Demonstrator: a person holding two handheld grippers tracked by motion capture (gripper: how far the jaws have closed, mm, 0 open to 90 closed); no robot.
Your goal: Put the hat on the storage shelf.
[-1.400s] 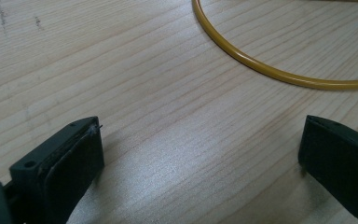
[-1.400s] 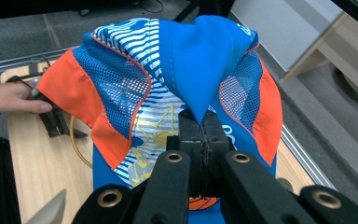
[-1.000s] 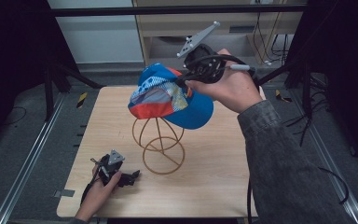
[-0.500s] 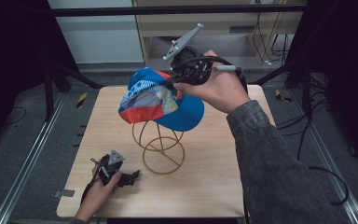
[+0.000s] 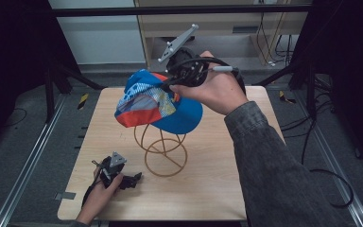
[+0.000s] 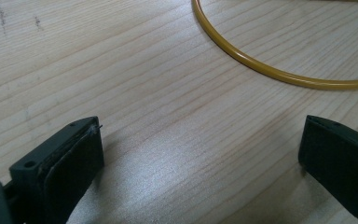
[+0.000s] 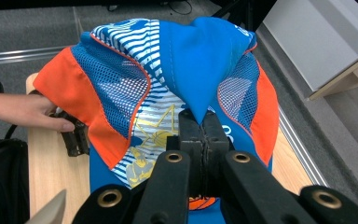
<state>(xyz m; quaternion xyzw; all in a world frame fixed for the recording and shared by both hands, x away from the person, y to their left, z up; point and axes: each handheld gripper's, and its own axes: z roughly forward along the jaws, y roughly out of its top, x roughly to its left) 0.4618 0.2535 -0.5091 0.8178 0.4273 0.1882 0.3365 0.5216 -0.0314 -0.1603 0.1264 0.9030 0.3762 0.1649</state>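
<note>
A blue cap [image 5: 157, 106] with orange panels and striped mesh hangs over the top of a gold wire stand [image 5: 164, 150]; the stand's top is hidden under it. My right gripper [image 5: 165, 86] is shut on a fold of the cap's blue cloth, which the right gripper view shows pinched between the jaws of the right gripper [image 7: 200, 123], with the cap [image 7: 168, 65] spreading beyond them. My left gripper [image 5: 133, 180] lies on the table [image 5: 217, 179] at the front left, open. In the left gripper view the left gripper [image 6: 200, 154] has bare wood between its jaws, and the stand's base ring [image 6: 261, 70] lies ahead.
The wooden table is bordered by metal rails [image 5: 33, 156] on the floor at either side. A wooden cabinet [image 5: 227, 23] stands behind the table. Cables [image 5: 321, 165] trail on the floor at the right.
My right gripper has carried the cap a little to the left over the stand, and the cap has tilted slightly. The left gripper has stayed where it was.
</note>
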